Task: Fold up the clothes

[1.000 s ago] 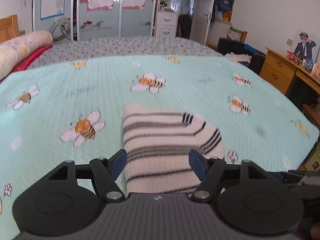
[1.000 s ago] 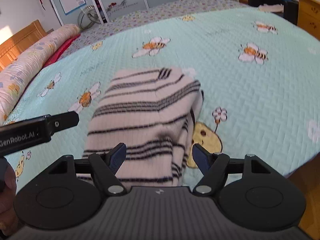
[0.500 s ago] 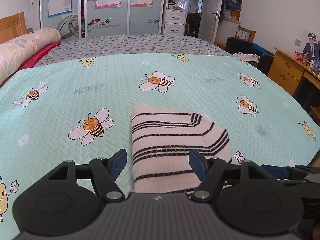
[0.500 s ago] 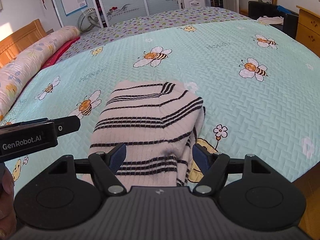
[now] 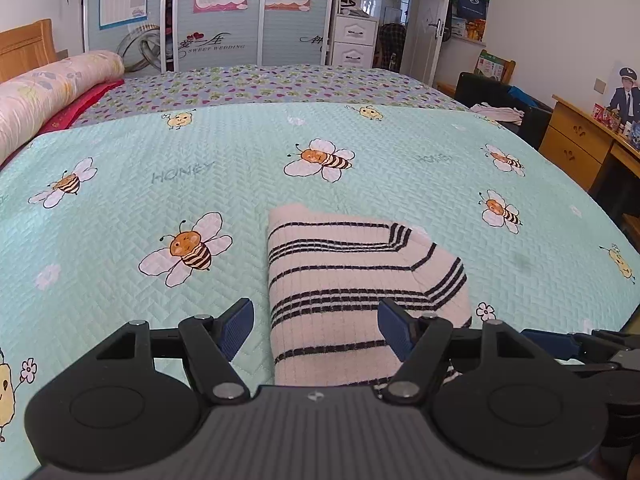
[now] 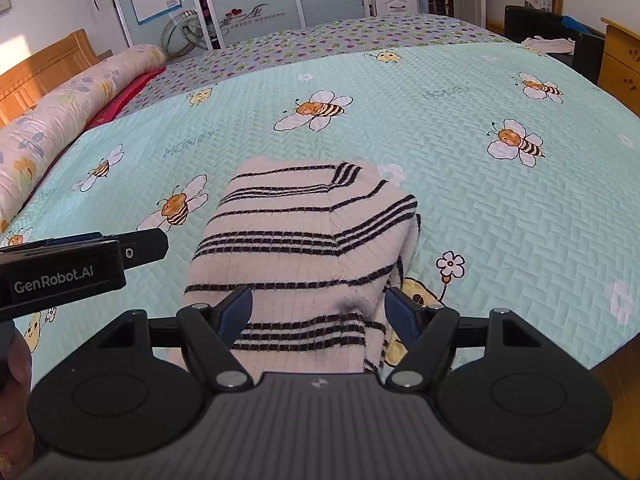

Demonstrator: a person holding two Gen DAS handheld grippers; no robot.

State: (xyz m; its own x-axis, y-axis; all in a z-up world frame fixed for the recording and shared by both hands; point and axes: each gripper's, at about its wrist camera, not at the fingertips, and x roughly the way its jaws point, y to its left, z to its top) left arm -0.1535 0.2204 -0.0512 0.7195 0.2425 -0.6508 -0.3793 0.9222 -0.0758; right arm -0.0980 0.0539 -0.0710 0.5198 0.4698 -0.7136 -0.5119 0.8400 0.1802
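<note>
A folded cream sweater with black stripes (image 5: 360, 280) lies on the mint bee-print bedspread (image 5: 160, 200), near the bed's front edge. My left gripper (image 5: 316, 320) hovers open over the sweater's near left part, its blue pads (image 5: 236, 322) apart and pressing on nothing. My right gripper (image 6: 318, 308) stands open over the near right part of the sweater (image 6: 300, 232), with the fabric lying below between its fingers. Each gripper shows in the other's view: the left gripper (image 6: 100, 256) at the left, the right gripper (image 5: 580, 344) at the right.
A rolled floral quilt (image 6: 60, 112) lies along the bed's left side by the wooden headboard (image 6: 40, 76). A wooden desk with drawers (image 5: 580, 144) and a dark chair with clothes (image 5: 500, 112) stand to the right. Wardrobe doors (image 5: 220, 20) are behind. The bed's edge drops off at the right.
Both grippers stay open and almost still over the sweater. The sweater lies as before.
</note>
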